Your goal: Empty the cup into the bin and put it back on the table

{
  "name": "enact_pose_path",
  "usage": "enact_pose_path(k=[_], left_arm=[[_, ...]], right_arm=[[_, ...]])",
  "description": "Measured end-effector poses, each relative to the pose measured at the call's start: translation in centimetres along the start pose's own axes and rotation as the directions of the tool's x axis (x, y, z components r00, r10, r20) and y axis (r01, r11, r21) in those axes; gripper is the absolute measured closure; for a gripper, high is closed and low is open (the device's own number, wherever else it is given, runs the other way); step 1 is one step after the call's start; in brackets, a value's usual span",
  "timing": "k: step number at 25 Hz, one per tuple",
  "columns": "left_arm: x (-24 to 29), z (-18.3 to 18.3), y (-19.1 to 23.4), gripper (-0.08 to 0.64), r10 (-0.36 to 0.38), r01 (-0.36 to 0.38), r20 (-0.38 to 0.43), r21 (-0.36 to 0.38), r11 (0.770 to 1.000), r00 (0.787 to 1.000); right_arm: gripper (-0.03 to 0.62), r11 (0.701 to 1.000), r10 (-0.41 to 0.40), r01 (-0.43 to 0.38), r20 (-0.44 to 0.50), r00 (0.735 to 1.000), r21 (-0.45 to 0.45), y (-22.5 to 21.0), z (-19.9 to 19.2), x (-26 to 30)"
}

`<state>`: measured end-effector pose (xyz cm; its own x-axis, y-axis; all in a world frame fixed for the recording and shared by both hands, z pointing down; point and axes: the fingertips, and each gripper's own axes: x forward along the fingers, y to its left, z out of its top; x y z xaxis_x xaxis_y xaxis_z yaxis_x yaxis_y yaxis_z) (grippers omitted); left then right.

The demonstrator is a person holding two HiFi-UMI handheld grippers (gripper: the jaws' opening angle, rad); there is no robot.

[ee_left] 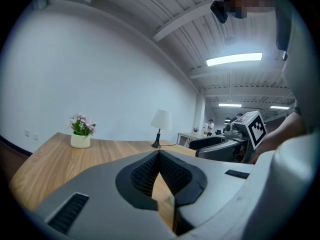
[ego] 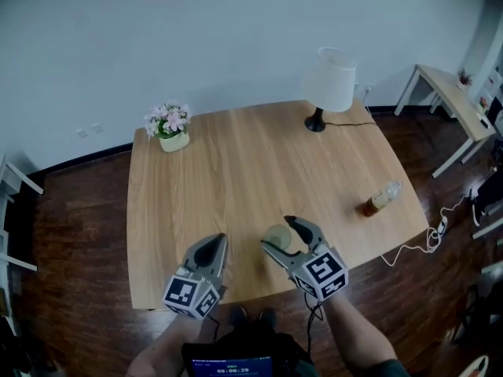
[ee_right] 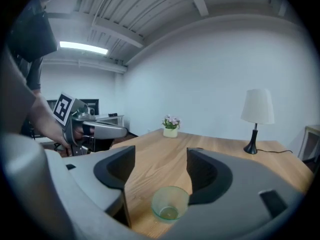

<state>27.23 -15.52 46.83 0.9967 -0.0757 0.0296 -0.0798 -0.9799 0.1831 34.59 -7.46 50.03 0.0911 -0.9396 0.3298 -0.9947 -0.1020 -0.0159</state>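
A small clear green cup [ego: 277, 239] stands on the wooden table [ego: 236, 179] near its front edge, with a little yellowish residue at its bottom [ee_right: 169, 213]. My right gripper [ego: 277, 232] hovers over it, open, with the cup [ee_right: 170, 203] seen low between the jaws and close to the right one; the pads do not press on it. To its left my left gripper [ego: 211, 251] is held over the table's front edge, jaws together and nothing in them [ee_left: 160, 153]. No bin shows in any view.
A flower pot [ego: 174, 136] sits at the table's far left and a white lamp [ego: 328, 81] at the far right. A bottle [ego: 381, 198] lies near the right edge. A side table [ego: 448, 93] and a floor cable [ego: 416, 246] are to the right.
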Motion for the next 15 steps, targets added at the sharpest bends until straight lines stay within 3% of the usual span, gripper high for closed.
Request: enact_pose_path(k=[5, 9, 11, 14, 15], left_arm=[[-1.3, 3.6, -1.2, 0.560, -0.034, 0.032, 0.054, 0.046, 0.998, 0.998], [-2.9, 6.3, -2.4, 0.560, -0.082, 0.075, 0.103, 0.066, 0.995, 0.991], [-3.5, 7.1, -2.8, 0.560, -0.091, 0.082, 0.114, 0.077, 0.994, 0.989], [-4.5, 8.3, -3.5, 0.560, -0.101, 0.091, 0.131, 0.081, 0.993, 0.986], [-4.8, 8.8, -3.7, 0.560, -0.103, 0.093, 0.138, 0.082, 0.992, 0.985]], right_arm=[[0.424, 0.999, 0.035, -0.032, 0.092, 0.995, -0.034, 1.7, 3.7, -2.2], [0.437, 0.998, 0.034, -0.028, 0.123, 0.992, -0.048, 2.6, 5.9, -3.9], [0.506, 0.999, 0.017, -0.013, 0.139, 0.990, -0.035, 2.7, 6.7, -4.8], [0.512, 1.000, -0.003, 0.006, 0.170, 0.985, -0.021, 2.7, 7.7, -6.1], [0.565, 1.000, -0.015, 0.018, 0.177, 0.984, -0.017, 2.6, 7.9, -6.5]])
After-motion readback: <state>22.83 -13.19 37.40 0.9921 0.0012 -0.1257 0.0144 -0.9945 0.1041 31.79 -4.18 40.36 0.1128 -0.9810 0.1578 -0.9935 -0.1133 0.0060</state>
